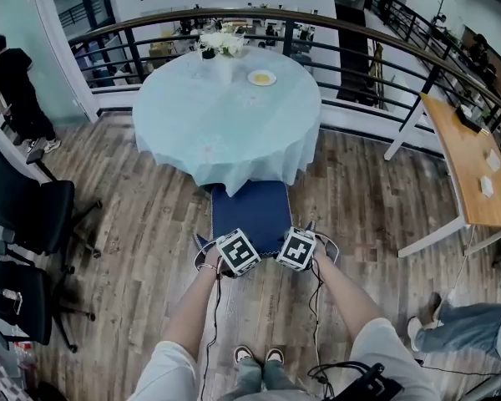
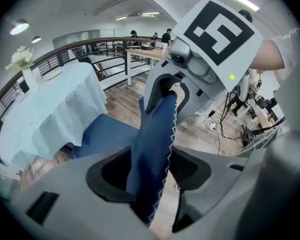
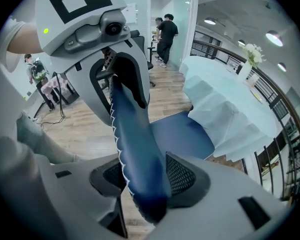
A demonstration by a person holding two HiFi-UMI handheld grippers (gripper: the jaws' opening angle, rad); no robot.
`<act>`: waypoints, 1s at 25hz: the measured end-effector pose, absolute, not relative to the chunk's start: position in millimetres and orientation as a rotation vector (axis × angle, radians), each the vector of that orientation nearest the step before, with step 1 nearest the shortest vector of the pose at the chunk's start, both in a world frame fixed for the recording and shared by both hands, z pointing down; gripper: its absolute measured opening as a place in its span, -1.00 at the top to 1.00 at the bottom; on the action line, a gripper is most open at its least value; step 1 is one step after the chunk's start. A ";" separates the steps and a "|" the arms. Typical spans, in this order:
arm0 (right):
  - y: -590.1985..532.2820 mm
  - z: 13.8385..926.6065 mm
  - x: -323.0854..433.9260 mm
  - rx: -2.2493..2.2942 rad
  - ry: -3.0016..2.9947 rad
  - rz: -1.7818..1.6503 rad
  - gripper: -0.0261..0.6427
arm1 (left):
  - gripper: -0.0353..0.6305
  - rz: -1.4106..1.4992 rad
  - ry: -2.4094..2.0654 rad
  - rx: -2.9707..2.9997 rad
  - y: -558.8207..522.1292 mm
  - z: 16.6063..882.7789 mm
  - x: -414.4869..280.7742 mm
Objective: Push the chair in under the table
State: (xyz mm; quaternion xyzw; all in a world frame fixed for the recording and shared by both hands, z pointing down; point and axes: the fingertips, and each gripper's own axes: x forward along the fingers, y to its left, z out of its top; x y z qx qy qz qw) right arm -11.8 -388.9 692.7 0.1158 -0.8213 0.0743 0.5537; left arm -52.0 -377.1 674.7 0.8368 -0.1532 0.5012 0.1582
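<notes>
Left gripper [image 2: 151,170] is clamped on the top edge of the chair's backrest [image 2: 155,134], with the blue padding filling the gap between the jaws. They stand wide only because the pad is thick. Right gripper [image 3: 146,176] has the same kind of hold on that edge, and the padding sits against its mesh pad. The two sit side by side on the backrest, left one on the left, both pointing steeply down on the near side of the table [image 1: 175,132].

The chair [image 1: 252,207] is on the near side of the table, seat facing it. The seat's front edge reaches the hanging hem of the pale blue cloth [image 1: 234,153]. Most of the seat is out in the open, not under the table.

A small plate [image 1: 262,78] and a vase of white flowers [image 1: 221,44] stand on the table's far half. Black office chairs [image 1: 21,207] are well off to the table's left and a wooden desk [image 1: 472,170] to its right. A curved railing [image 1: 359,36] runs just behind the table. A person in black [image 1: 17,86] stands far left of it.
</notes>
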 end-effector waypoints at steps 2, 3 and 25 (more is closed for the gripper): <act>-392.1 692.6 -13.3 0.271 -1.938 0.180 0.30 | 0.22 1.442 -0.441 2.387 -380.0 675.6 -54.1; -392.8 692.1 -14.5 0.266 -1.936 0.184 0.30 | 0.22 1.451 -0.441 2.376 -380.1 676.6 -56.4; -456.7 697.1 -19.1 0.335 -1.906 0.153 0.30 | 0.21 1.499 -0.578 2.425 -447.2 680.5 -66.9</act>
